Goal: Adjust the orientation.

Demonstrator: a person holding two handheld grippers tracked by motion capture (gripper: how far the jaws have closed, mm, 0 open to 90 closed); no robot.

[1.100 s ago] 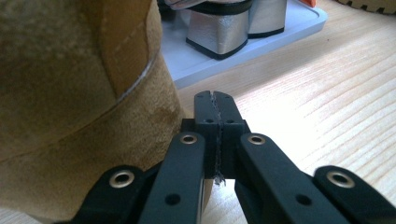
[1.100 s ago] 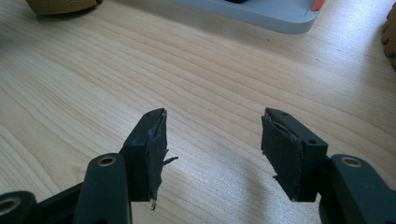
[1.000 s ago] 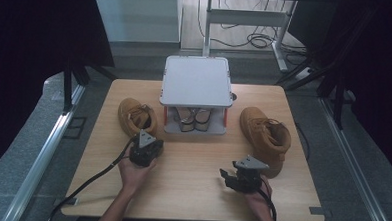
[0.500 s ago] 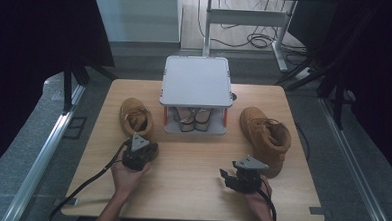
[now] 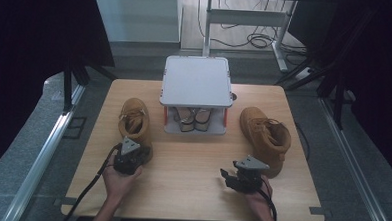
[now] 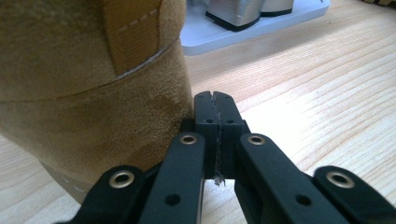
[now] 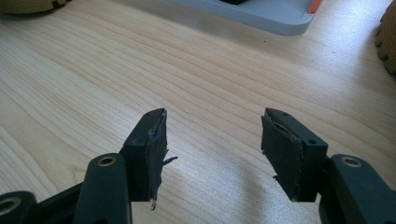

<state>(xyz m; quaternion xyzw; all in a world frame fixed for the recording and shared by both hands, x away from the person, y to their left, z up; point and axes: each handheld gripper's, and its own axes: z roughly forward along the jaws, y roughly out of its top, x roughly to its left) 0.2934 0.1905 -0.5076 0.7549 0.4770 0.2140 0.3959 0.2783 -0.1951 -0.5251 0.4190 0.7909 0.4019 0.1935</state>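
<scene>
Left gripper (image 5: 131,155) fingers pressed together; right gripper (image 5: 233,176) fingers spread apart.

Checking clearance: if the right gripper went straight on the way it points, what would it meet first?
Bare table first, then probably the grey rack; the right gripper has open jaws, and depth is unclear.

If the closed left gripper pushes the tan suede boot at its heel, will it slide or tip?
The tan suede boot probably slides: its flat sole rests on the smooth wooden table. Its soft collar may dent first against the left gripper.

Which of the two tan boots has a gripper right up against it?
The left boot: the shut left gripper sits against its heel. The right boot stands beside the open right gripper.
</scene>
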